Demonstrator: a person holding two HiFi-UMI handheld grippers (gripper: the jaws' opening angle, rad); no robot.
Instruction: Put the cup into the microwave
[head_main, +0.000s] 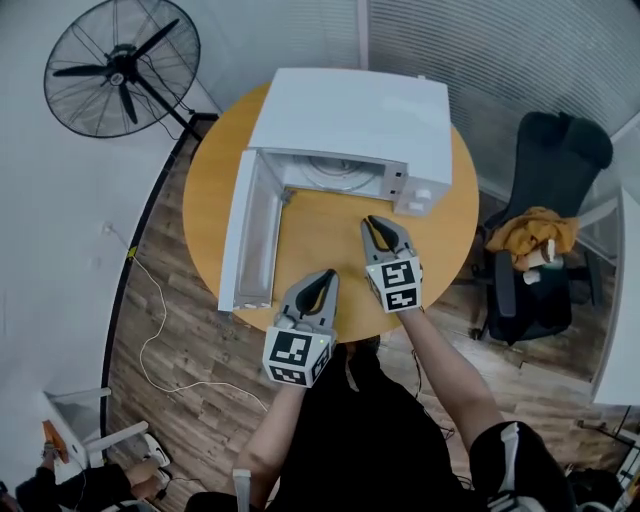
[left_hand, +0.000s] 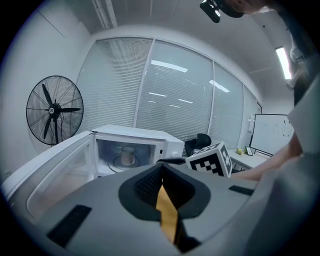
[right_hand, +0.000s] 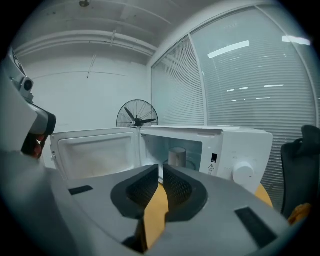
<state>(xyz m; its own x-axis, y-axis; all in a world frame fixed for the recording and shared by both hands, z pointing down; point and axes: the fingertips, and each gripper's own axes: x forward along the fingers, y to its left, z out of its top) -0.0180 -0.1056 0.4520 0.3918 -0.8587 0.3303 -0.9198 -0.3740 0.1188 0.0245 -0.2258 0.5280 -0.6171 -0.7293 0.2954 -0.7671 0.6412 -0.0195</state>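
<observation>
Fingers (left_hand: 147, 184) of my left gripper (left_hand: 161, 169) are pressed together at their tips with nothing between them; only the orange table shows through the slot behind them. My right gripper (right_hand: 161, 172) reads the same: its fingers (right_hand: 178, 187) are closed up to a hairline, and nothing is caught there either.

From the head view, both grippers hover over the round orange table (head_main: 330, 235), pointing at the microwave (head_main: 350, 120). The right gripper (head_main: 375, 222) sits further forward, near the front of the oven below its control side. The left gripper (head_main: 325, 278) hangs back, close to the table edge nearest the person.

The microwave door (head_main: 250, 230) is swung fully open to the left and stands along that side of the table. The cup (left_hand: 128, 155) is inside the cavity, upright on the turntable (left_hand: 116, 163). My right gripper view shows the cup (right_hand: 176, 156) as well, pale and cylindrical, straight ahead past the closed tips and well apart from them. The white knob (right_hand: 243, 172) is on the panel to the right of the opening.

Off the table, a standing fan (head_main: 122, 68) is at the far left, and a black office chair (head_main: 545, 200) with an orange cloth (head_main: 530, 232) on it is to the right.
</observation>
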